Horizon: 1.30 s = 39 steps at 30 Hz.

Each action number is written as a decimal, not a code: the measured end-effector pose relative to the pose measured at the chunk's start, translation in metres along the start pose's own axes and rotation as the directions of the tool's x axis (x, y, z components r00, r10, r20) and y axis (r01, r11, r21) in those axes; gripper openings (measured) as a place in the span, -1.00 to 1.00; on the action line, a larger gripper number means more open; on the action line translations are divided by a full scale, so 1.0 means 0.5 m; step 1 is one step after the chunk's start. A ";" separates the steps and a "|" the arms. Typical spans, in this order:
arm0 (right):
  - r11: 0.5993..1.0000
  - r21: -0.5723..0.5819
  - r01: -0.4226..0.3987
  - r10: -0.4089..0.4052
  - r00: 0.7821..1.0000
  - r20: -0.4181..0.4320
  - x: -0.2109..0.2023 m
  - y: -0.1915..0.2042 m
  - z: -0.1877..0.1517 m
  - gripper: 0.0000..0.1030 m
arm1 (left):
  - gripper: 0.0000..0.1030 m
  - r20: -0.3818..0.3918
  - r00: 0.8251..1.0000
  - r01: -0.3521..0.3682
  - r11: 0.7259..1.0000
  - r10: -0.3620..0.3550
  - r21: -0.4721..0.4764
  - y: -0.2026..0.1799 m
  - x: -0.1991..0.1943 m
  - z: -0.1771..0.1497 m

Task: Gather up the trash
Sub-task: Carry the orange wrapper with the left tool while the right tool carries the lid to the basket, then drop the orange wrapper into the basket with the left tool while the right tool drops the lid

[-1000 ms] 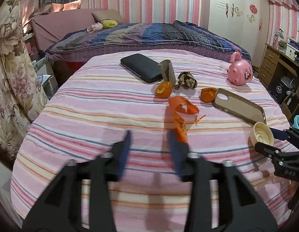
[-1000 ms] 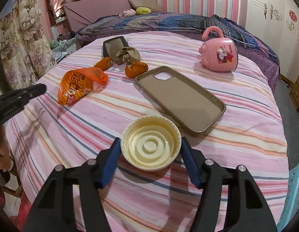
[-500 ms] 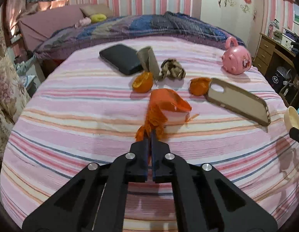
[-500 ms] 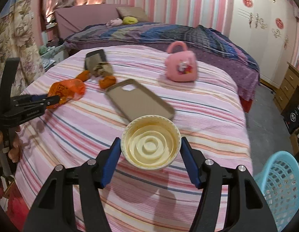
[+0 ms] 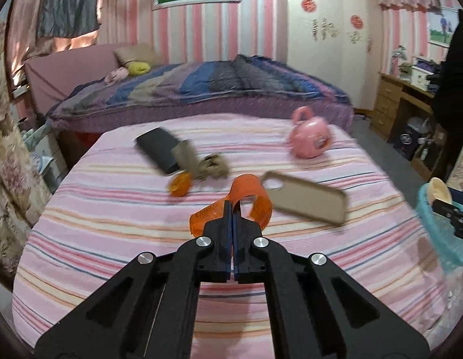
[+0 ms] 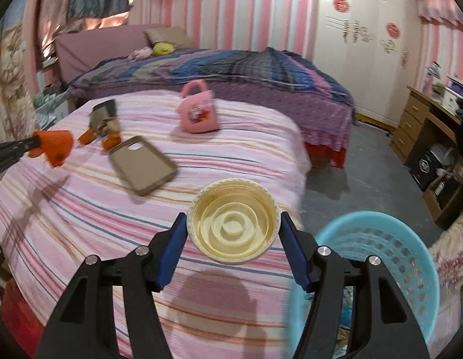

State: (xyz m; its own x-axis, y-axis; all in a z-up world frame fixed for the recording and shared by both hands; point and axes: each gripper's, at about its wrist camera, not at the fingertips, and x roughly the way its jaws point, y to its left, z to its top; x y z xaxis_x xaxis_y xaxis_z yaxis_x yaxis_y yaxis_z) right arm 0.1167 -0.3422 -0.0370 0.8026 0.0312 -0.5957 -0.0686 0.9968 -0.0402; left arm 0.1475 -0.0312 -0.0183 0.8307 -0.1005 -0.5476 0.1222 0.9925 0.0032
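Note:
My left gripper point(image 5: 232, 209) is shut on an orange plastic wrapper point(image 5: 255, 197), lifted off the striped bed; the same wrapper point(image 6: 56, 145) hangs at the left edge of the right wrist view. My right gripper point(image 6: 233, 233) is shut on a cream round plastic cup point(image 6: 233, 224), held above the bed's near right corner, just left of a light blue basket point(image 6: 381, 257). On the bed lie two orange peels point(image 5: 179, 184) point(image 6: 110, 142), a crumpled brown paper point(image 5: 212, 166) and a brown cardboard piece point(image 5: 186, 154).
A tan phone case point(image 5: 306, 199), a black phone point(image 5: 158, 148) and a pink toy kettle point(image 5: 309, 137) sit on the pink striped bedcover point(image 5: 112, 224). Behind it lies a bed with a dark blanket point(image 5: 201, 89). A wooden desk point(image 6: 426, 128) stands at the right.
My left gripper closed on the orange wrapper and lifted it off the bed. My right gripper carried the cream cup up and to the right, until the blue basket came into view beside it.

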 end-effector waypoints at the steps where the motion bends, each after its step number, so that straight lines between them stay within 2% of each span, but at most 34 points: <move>1: 1.000 0.022 0.013 -0.014 1.000 0.011 -0.010 -0.022 -0.002 0.19 | -1.00 0.009 1.000 0.018 1.000 -0.018 0.013 -0.025 -0.009 0.003; 8: 0.986 0.137 0.096 -0.101 0.994 0.034 -0.051 -0.145 -0.027 0.19 | -1.00 0.027 0.992 0.122 0.988 -0.125 0.089 -0.182 -0.034 0.008; 12: 0.963 0.193 0.190 -0.195 0.981 0.010 -0.072 -0.220 -0.050 0.19 | -1.00 0.020 0.979 0.201 0.972 -0.205 0.123 -0.280 -0.042 0.006; 19: 0.930 0.247 0.273 -0.273 0.961 -0.037 -0.092 -0.316 -0.085 0.19 | -1.00 -0.013 0.943 0.330 0.927 -0.333 0.177 -0.447 -0.039 0.001; 24: 0.914 0.286 0.287 -0.285 0.957 -0.050 -0.110 -0.384 -0.117 0.19 | -1.00 -0.023 0.925 0.374 0.898 -0.379 0.233 -0.549 -0.034 -0.010; 29: 0.899 0.330 0.288 -0.294 0.955 -0.035 -0.119 -0.442 -0.147 0.19 | -1.00 -0.064 0.904 0.426 0.875 -0.424 0.231 -0.616 -0.003 -0.018; 33: 0.909 0.308 0.281 -0.286 0.958 -0.030 -0.101 -0.453 -0.164 0.19 | -1.00 -0.110 0.899 0.437 0.867 -0.423 0.240 -0.663 0.040 -0.035; 39: 0.926 0.274 0.260 -0.254 0.966 -0.058 -0.084 -0.469 -0.179 0.19 | -1.00 -0.143 0.897 0.442 0.862 -0.418 0.249 -0.690 0.072 -0.062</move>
State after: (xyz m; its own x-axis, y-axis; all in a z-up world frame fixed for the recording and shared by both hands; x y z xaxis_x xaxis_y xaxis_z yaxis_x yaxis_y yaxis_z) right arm 0.0462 -0.5838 -0.0744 0.7580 -0.2269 -0.6115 0.3075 0.9511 0.0281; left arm 0.1181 -0.3752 -0.0650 0.6163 -0.4951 -0.6124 0.6075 0.7937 -0.0304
